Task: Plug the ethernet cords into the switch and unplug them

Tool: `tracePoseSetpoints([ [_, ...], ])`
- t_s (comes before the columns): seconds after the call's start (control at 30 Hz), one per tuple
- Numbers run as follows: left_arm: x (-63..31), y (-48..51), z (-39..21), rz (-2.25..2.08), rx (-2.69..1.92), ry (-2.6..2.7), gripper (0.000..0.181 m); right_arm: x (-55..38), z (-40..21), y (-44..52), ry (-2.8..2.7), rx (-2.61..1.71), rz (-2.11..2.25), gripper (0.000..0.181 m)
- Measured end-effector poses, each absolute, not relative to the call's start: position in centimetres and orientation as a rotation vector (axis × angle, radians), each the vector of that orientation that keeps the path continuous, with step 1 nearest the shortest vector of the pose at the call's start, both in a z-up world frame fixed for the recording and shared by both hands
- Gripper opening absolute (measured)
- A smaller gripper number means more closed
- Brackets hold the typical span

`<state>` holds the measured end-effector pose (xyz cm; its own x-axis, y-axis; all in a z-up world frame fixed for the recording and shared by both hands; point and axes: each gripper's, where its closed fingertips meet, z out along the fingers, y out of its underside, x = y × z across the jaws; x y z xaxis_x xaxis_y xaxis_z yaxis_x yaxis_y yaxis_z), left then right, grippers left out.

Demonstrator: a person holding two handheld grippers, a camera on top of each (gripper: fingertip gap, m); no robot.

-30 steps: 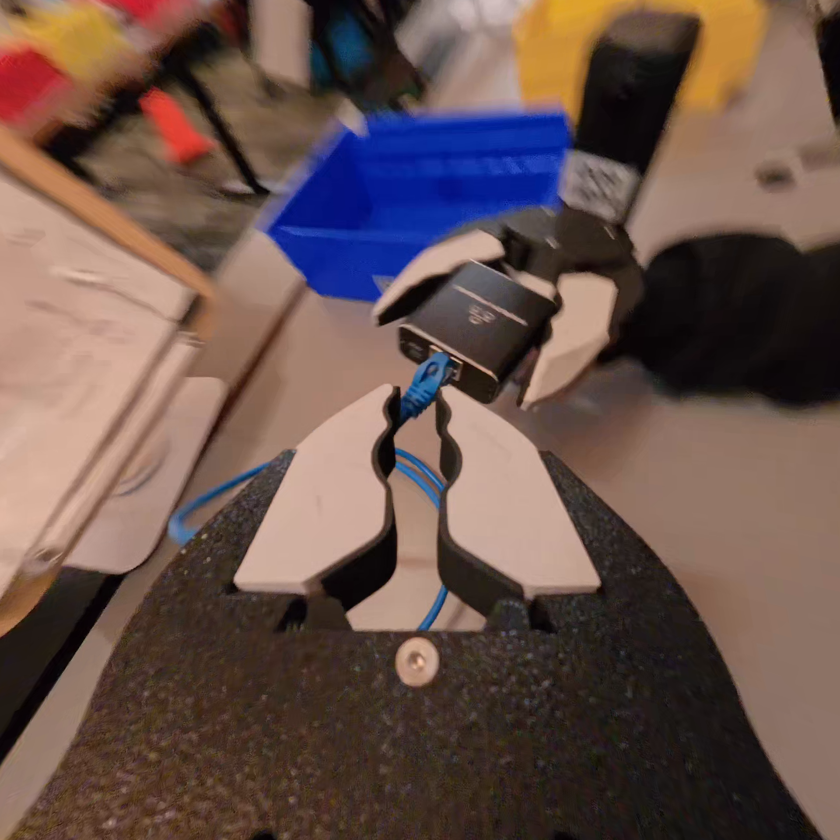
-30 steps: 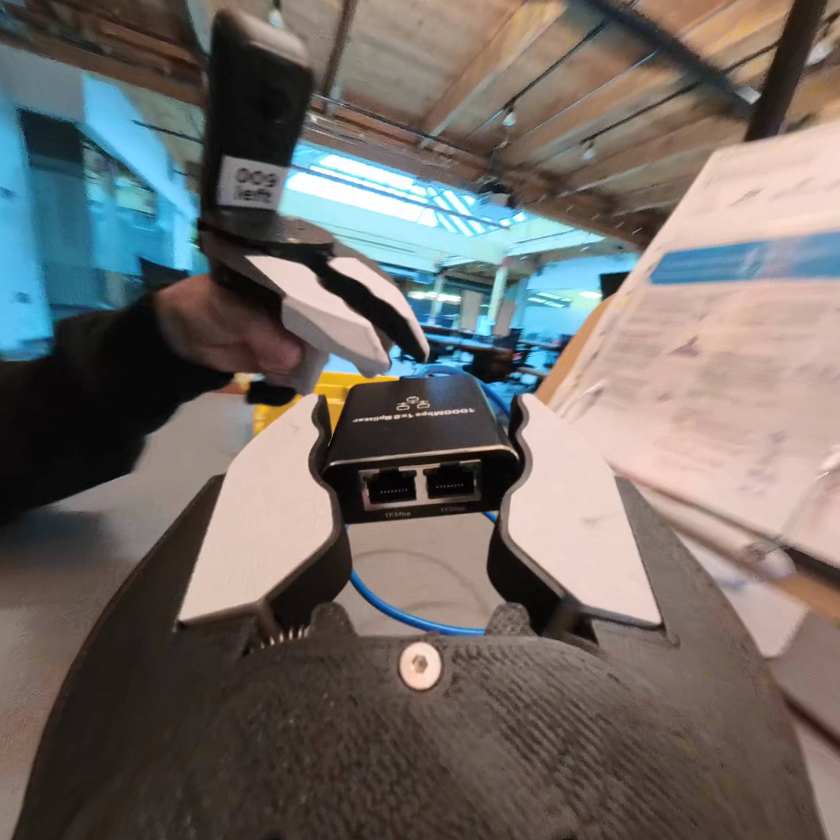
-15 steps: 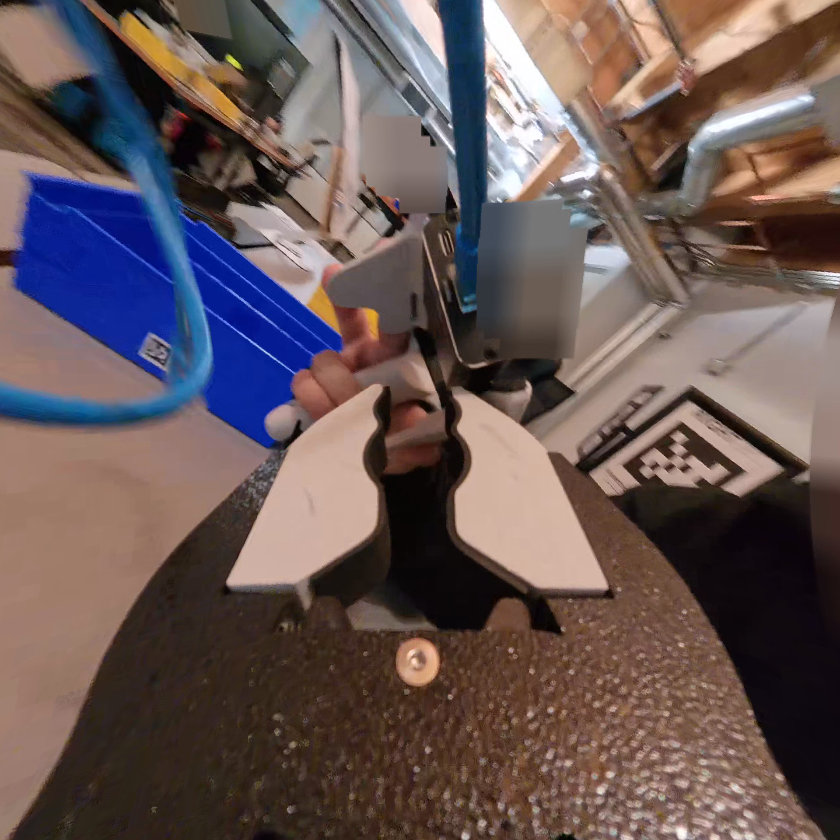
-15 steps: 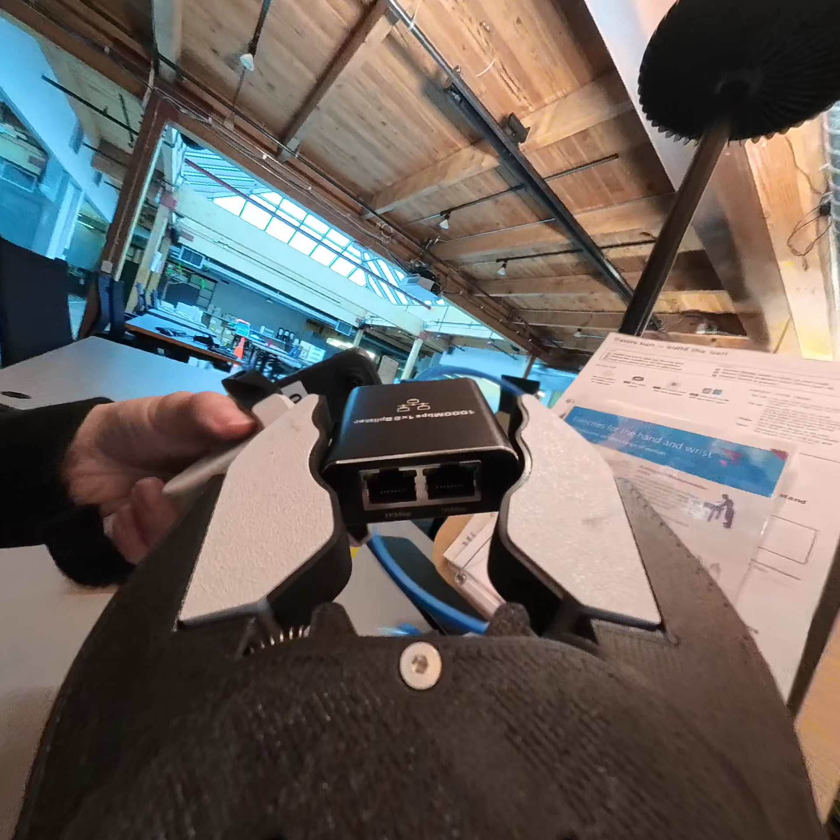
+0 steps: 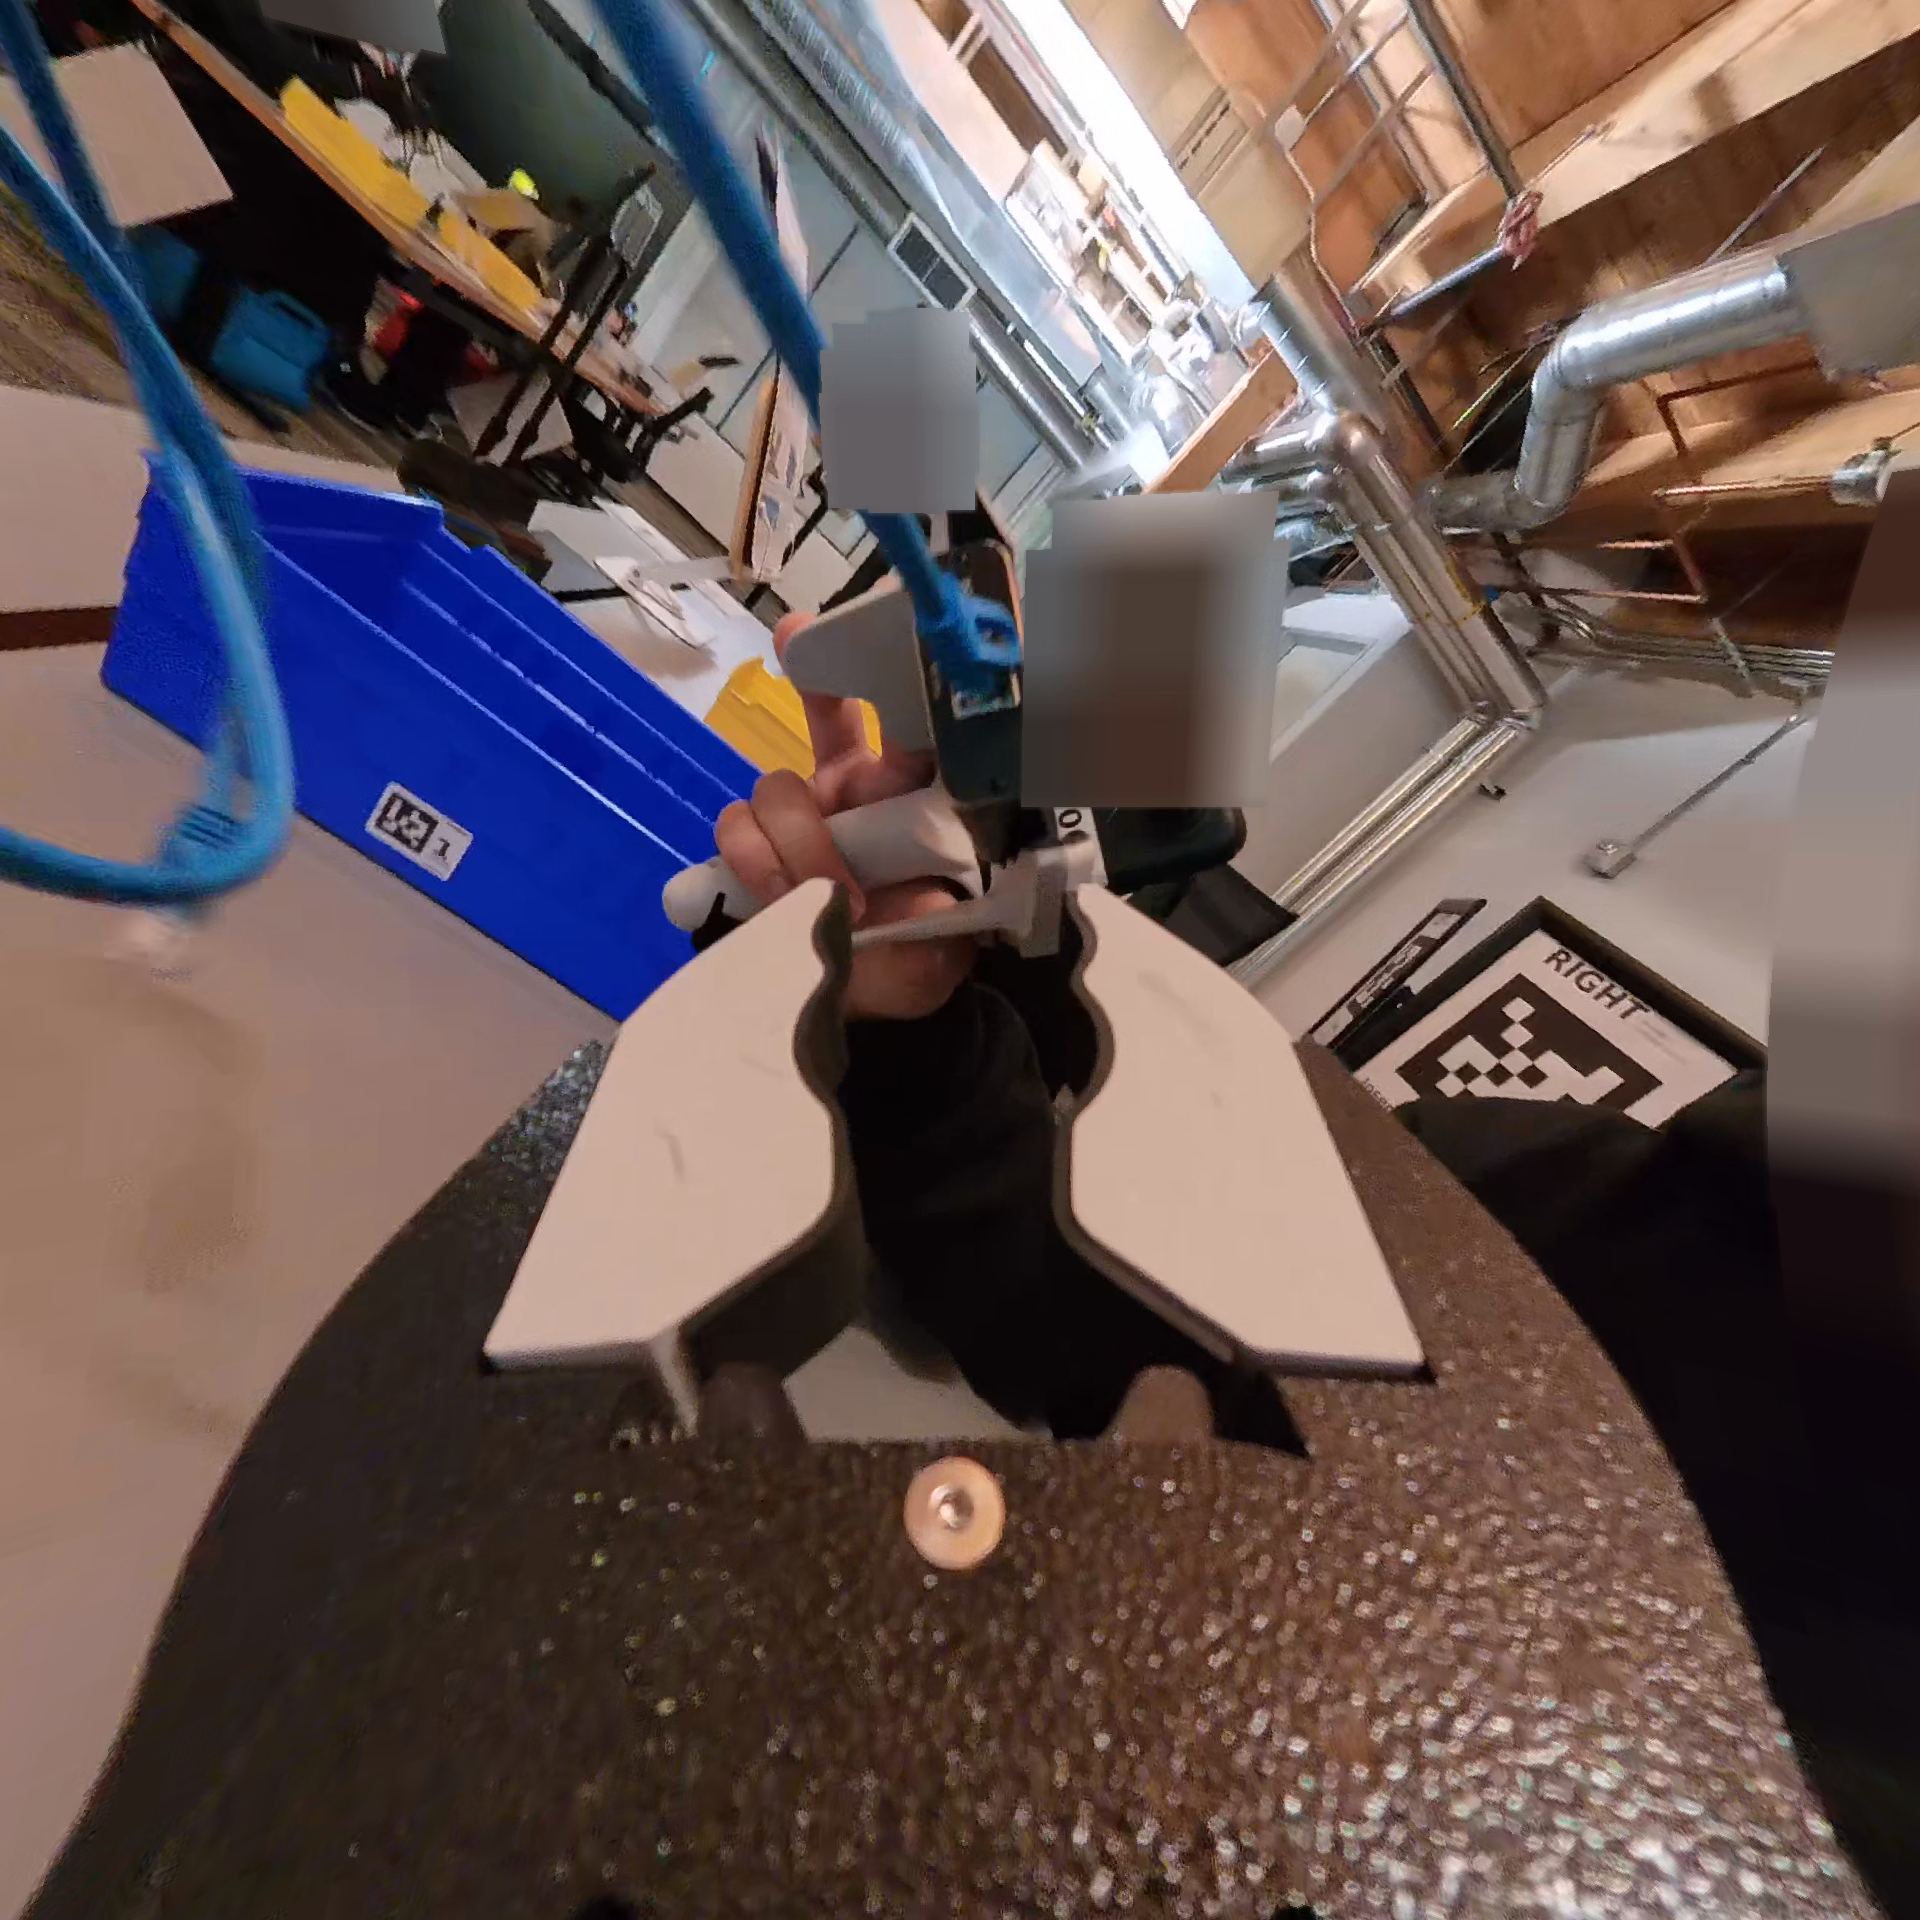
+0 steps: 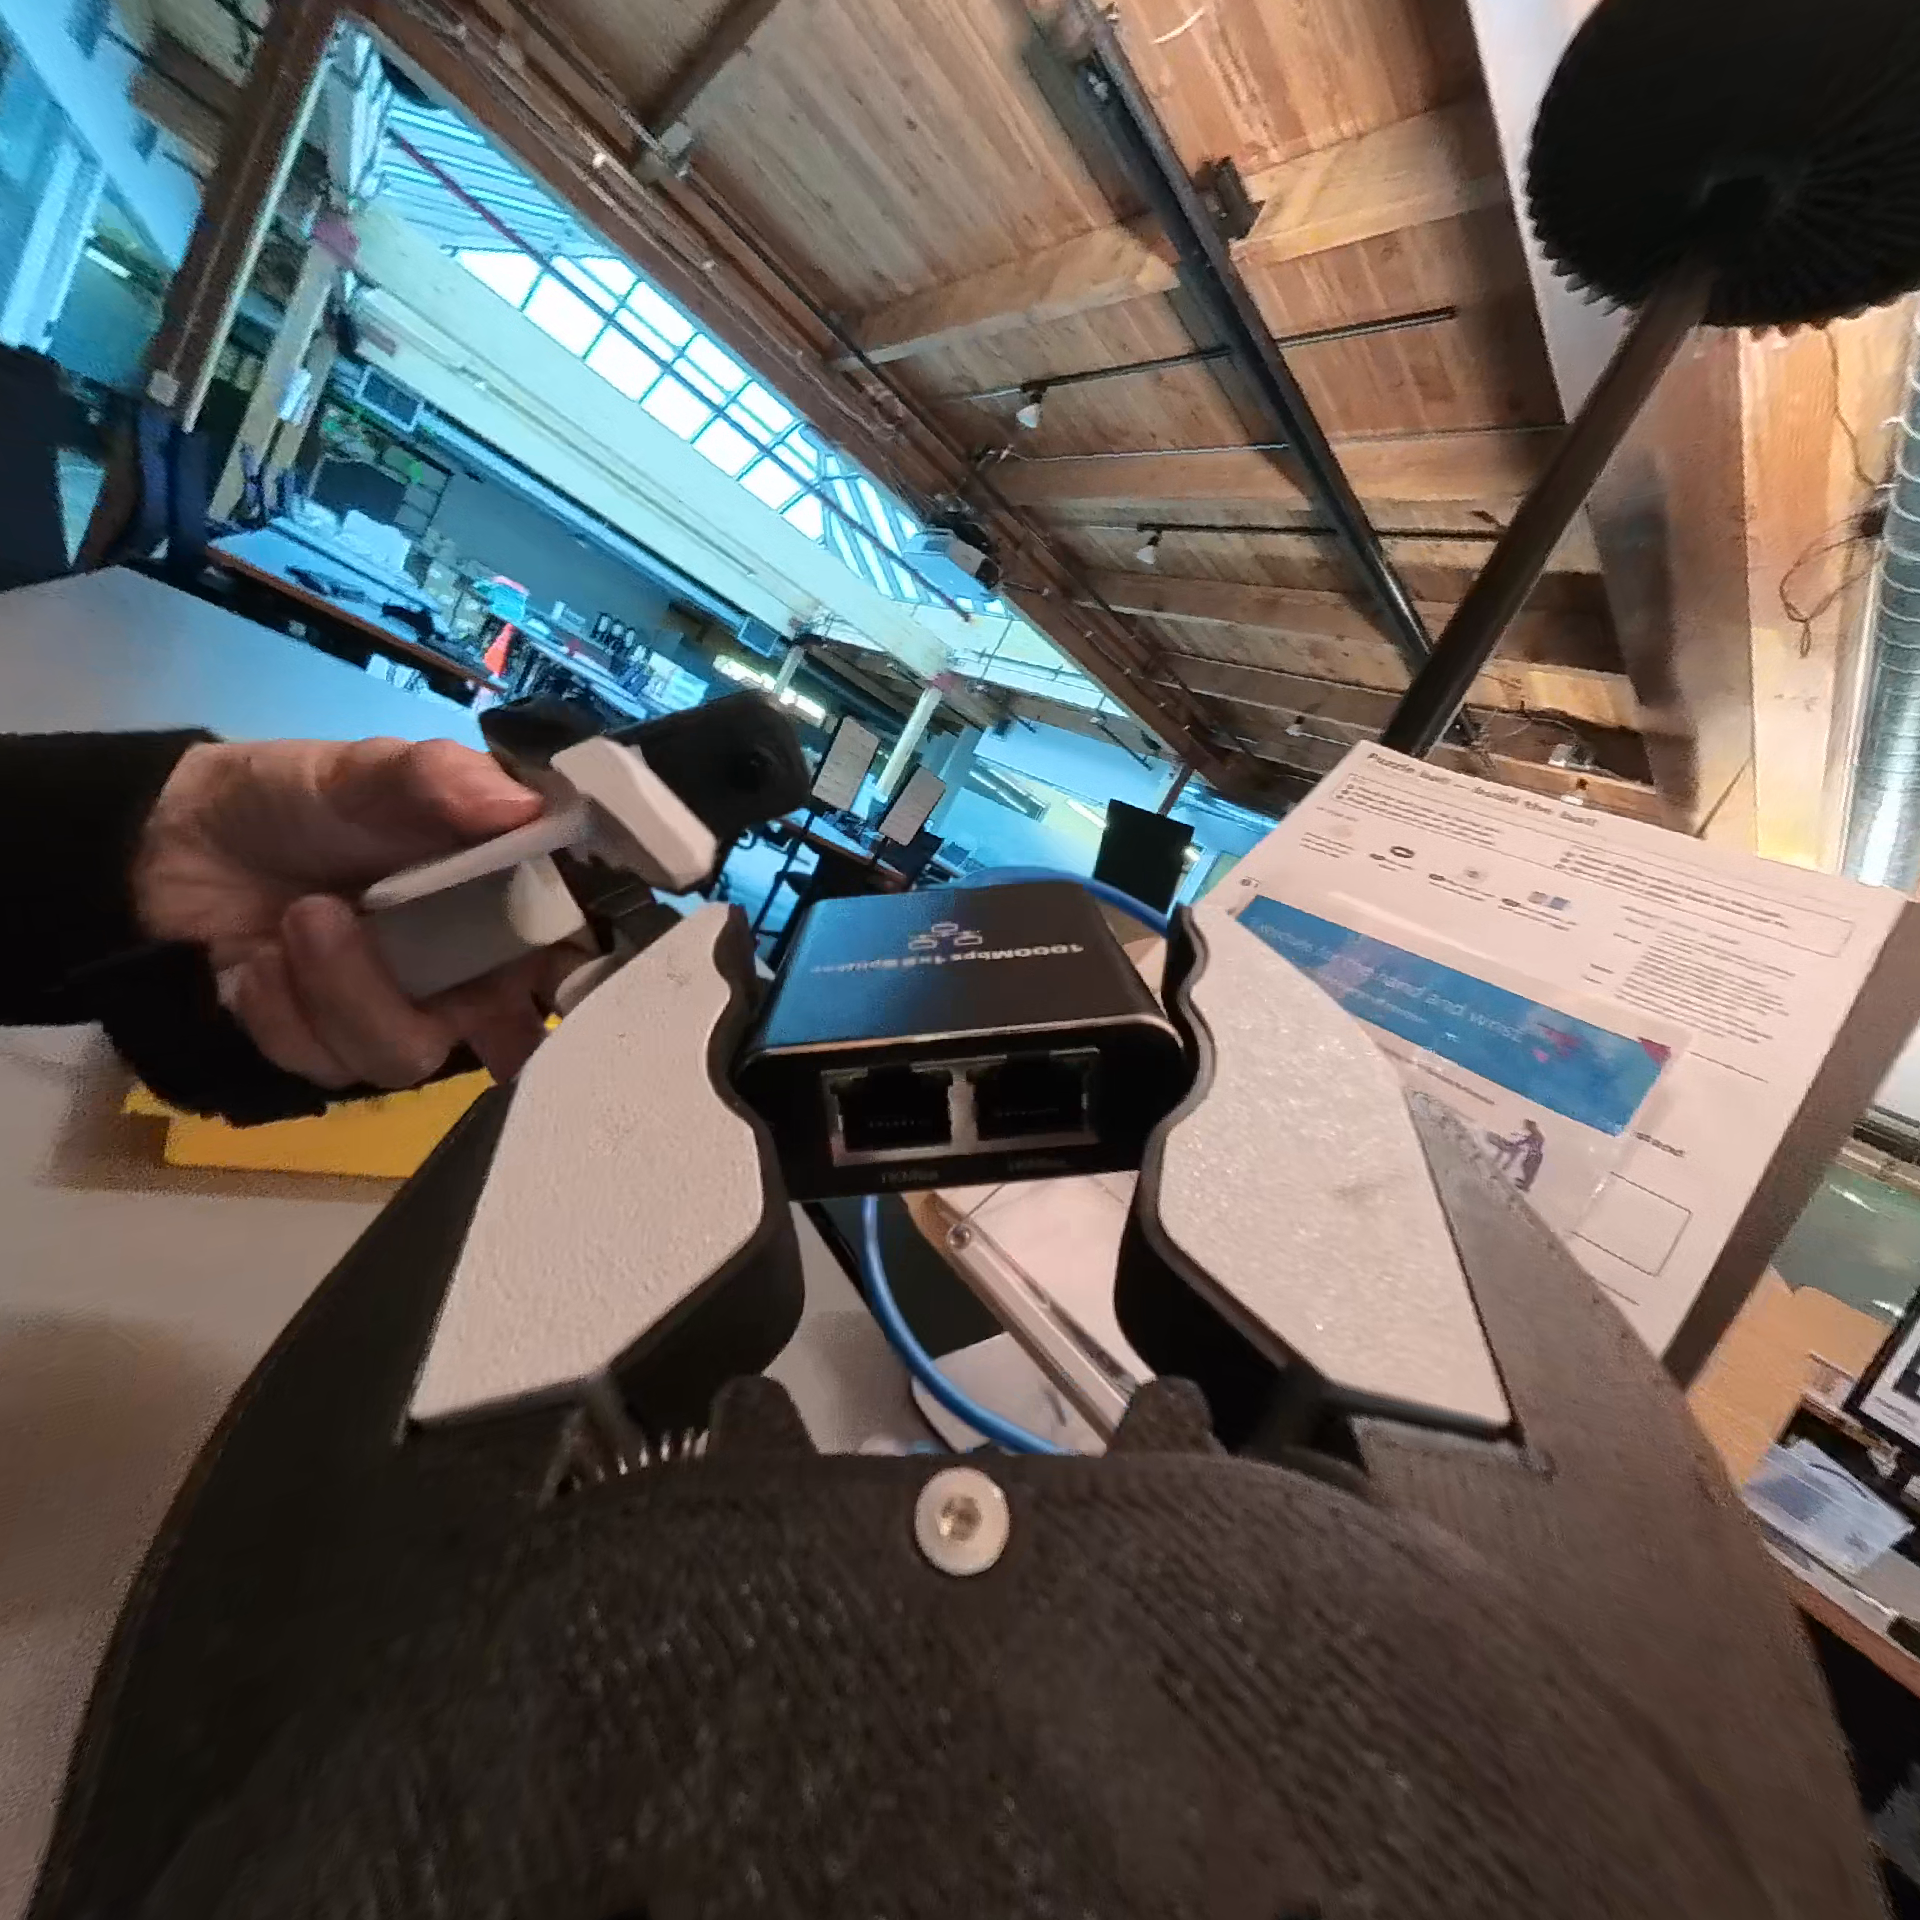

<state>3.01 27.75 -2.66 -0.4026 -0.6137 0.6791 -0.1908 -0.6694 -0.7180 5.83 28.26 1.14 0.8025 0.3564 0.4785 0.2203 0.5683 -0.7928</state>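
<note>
My right gripper (image 6: 956, 935) is shut on a small black switch (image 6: 966, 1039), held up off the table. Its two near ports face me and are empty. A blue ethernet cord (image 6: 883, 1309) runs from behind it. In the left wrist view the cord's plug (image 5: 961, 634) sits in the switch's (image 5: 971, 727) far side. The cord (image 5: 727, 208) loops up and left, and its loose end (image 5: 197, 831) hangs free. My left gripper (image 5: 956, 925) is open and empty, just below the switch and apart from it. It also shows in the right wrist view (image 6: 644, 821), held by a hand.
A blue bin (image 5: 416, 675) and a yellow bin (image 5: 758, 717) stand on the grey table (image 5: 208, 1143). A framed black-and-white marker sign (image 5: 1507, 1060) is at the right. A printed poster board (image 6: 1558, 987) and a black lamp pole (image 6: 1538, 540) stand close on the right.
My left gripper has let go of the blue plug, drawn back from the switch and opened. Both grippers have tilted upward, and the cord now hangs from the raised switch.
</note>
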Motion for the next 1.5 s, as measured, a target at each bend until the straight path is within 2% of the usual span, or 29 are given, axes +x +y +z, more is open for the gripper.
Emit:
tracePoseSetpoints([
  [0.2, 3.8, 25.4, -2.5, -2.285, -1.483, 1.174, 0.043, 1.4, -1.4, 29.1, -0.834, -1.024, 0.066, 0.075],
  [0.27, 4.0, 25.6, -2.9, -2.275, -1.469, 1.168, 0.026, 1.3, -1.3, 29.1, -0.818, -1.027, 0.088, 0.075],
  [0.33, 4.0, 25.7, -3.0, -2.304, -1.482, 1.163, 0.025, 1.3, -2.0, 29.2, -0.863, -1.061, 0.079, 0.074],
  [0.5, 2.5, 25.9, -6.3, -1.953, -1.592, 1.497, 0.024, 1.4, -5.3, 27.6, -1.151, -1.195, 0.031, 0.091],
  [0.57, 1.3, 26.2, -7.5, -1.849, -1.644, 1.594, 0.025, 1.0, -5.3, 26.6, -1.182, -1.205, 0.106, 0.09],
  [0.63, 0.2, 25.9, -7.9, -1.835, -1.635, 1.683, 0.025, 0.2, -5.8, 26.0, -1.246, -1.188, 0.113, 0.081],
  [0.77, -1.0, 24.8, -8.8, -1.78, -1.662, 1.823, 0.025, -0.8, -8.3, 27.2, -1.357, -1.274, -0.028, 0.085],
  [0.83, -1.0, 24.6, -9.5, -1.698, -1.69, 1.872, 0.025, -1.5, -9.4, 27.2, -1.425, -1.278, -0.06, 0.08],
  [1.03, -0.3, 26.6, -9.0, -1.611, -1.734, 1.715, 0.024, -0.8, -8.7, 29.9, -1.311, -1.302, -0.223, 0.08],
  [1.17, 1.2, 29.4, -3.9, -1.679, -1.529, 1.314, 0.024, -0.4, -4.8, 31.4, -1.003, -1.199, -0.228, 0.079],
  [1.23, 1.2, 29.3, -2.5, -1.662, -1.432, 1.263, 0.036, -0.3, -3.1, 30.8, -0.905, -1.131, -0.124, 0.079],
  [1.3, 1.2, 28.1, -2.1, -1.661, -1.365, 1.318, 0.065, -0.1, -1.5, 29.7, -0.833, -1.048, 0.003, 0.079],
  [1.5, 1.1, 23.6, -0.5, -2.239, -1.179, 1.377, 0.07, -0.5, 0.9, 26.3, -0.773, -0.822, 0.334, 0.079],
])
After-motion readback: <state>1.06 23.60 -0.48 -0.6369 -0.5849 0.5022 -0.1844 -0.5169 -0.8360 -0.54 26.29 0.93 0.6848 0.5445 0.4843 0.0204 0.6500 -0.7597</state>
